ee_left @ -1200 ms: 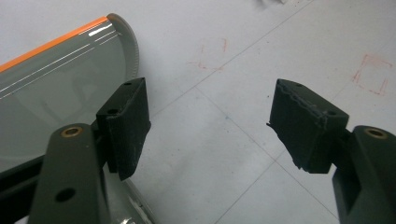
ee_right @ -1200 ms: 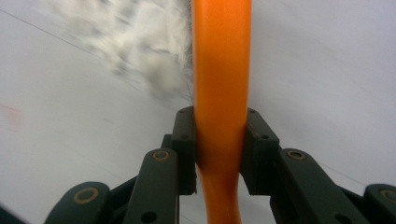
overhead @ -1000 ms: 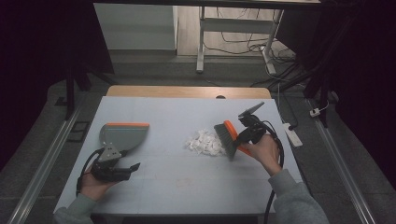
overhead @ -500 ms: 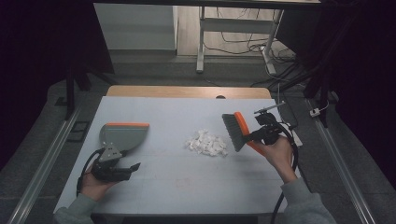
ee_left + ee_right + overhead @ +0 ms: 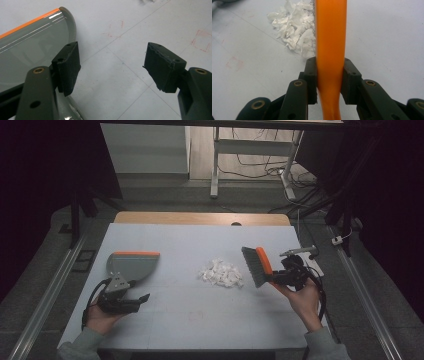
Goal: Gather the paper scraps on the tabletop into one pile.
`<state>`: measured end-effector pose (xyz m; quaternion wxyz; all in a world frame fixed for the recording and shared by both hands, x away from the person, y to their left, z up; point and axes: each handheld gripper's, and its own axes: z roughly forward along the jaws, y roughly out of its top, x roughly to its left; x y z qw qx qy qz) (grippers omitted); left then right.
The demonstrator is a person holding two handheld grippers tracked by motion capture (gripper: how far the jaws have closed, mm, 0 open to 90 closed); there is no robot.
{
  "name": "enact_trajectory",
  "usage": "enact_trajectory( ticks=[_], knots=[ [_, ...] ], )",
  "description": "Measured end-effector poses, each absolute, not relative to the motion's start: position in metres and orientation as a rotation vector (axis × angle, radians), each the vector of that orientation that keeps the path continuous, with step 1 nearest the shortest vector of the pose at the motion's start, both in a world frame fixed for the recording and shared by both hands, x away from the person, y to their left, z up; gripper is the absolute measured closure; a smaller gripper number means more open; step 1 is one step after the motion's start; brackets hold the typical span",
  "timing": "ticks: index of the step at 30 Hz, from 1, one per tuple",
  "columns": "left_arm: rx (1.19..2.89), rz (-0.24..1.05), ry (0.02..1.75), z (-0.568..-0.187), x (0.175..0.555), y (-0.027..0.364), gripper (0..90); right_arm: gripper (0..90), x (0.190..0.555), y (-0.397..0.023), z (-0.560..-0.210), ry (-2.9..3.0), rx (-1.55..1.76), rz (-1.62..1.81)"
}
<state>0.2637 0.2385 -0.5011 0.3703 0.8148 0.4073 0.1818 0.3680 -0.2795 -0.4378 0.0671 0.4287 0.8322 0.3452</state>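
Note:
A grey brush (image 5: 254, 265) with an orange handle (image 5: 330, 37) hangs over the table's right side, and my right gripper (image 5: 281, 277) (image 5: 329, 80) is shut on that handle. Its bristles face a pile of white paper scraps (image 5: 220, 273) (image 5: 293, 30) just to its left, apart from them. At the left, a grey dustpan (image 5: 131, 265) (image 5: 32, 50) with an orange front edge lies flat on the white table top. Just in front of it, my left gripper (image 5: 139, 300) (image 5: 112, 65) stands open on the table, with bare table between its jaws; its left jaw is beside the dustpan's rim.
The white mat (image 5: 200, 320) carries faint red marks (image 5: 202, 40). A wooden strip (image 5: 200, 218) runs along the far edge. Beyond it are a desk leg (image 5: 215, 165) and floor cables (image 5: 280, 170). Metal rails (image 5: 45, 295) flank the table.
My right gripper has carried the brush to the right, away from the paper scraps. The left gripper and the dustpan have stayed where they were.

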Motion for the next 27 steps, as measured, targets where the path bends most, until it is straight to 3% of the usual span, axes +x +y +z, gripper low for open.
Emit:
enact_trajectory(
  ticks=[13,27],
  knots=[
    [2.100,0.471,1.046,-0.500,0.264,0.233,29.4,70.3,0.326,-0.319,-0.466,2.416,1.201,1.152],
    [2.105,0.468,1.044,-0.500,0.264,0.231,29.4,70.3,0.320,-0.329,-0.472,2.383,1.165,1.188]
  ],
)
